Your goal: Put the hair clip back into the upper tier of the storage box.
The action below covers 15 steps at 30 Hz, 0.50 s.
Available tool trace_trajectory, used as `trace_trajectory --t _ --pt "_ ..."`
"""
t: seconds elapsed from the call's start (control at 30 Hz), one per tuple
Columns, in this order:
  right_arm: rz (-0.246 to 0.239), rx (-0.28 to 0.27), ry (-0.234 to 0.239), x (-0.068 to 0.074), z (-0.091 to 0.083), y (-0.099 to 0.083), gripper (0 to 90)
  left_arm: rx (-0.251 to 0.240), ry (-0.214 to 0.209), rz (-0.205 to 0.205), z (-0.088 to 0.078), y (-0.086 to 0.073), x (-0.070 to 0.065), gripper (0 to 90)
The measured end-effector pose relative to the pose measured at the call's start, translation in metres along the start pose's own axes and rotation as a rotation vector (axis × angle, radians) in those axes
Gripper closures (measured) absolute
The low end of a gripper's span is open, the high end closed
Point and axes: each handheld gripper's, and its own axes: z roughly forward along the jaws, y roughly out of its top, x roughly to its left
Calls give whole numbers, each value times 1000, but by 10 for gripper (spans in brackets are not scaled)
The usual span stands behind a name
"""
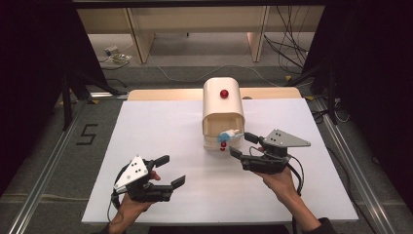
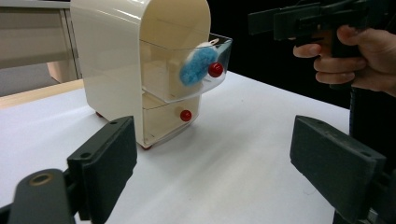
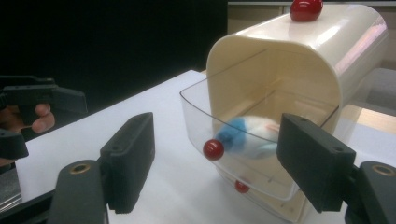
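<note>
Your right gripper [image 1: 244, 145] sits just in front of the pulled-out upper drawer [image 3: 243, 135] of the small cream drawer cabinet [image 1: 223, 107], and that closeness is what the next move turns on: the drawer's red knob [image 3: 213, 149] lies straight ahead, between the lines of the two jaws and a little beyond them, so a short push forward along the drawer's sliding axis, toward the cabinet body, looks like all it takes to shut it. The jaws stand well apart with nothing between the pads; they touch neither the knob nor the clear drawer wall. Inside the drawer rests the blue-and-white fluffy thing [image 3: 250, 135], lying on the drawer floor just behind the knob; it is too blurred to name more exactly. The lower drawer [image 2: 166, 121] is closed, its own red knob flush at the front, and a third red knob sits on the cabinet's rounded top. Your left gripper [image 1: 165, 171] is much farther off, held over the near left part of the white surface [image 1: 160, 122], its jaws also wide and empty, pointing toward the cabinet, so the right hand is clearly the nearer one for the job. No brand or label can be read on the cabinet; the one readable mark is a dark "5" [image 1: 86, 134] on the floor left of the surface.
</note>
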Motion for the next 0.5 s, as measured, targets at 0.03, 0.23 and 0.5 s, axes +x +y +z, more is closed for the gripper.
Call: trace_trajectory --t 0.03,0.23,0.5 --pt "2 -3 2 0 -1 -1 285 1 -1 -2 0 0 0 144" --pt "-3 -18 15 -3 -6 -6 250 2 0 0 0 0 0 144" --pt "-1 -27 -1 -7 -15 -12 219 4 -1 0 0 0 0 144"
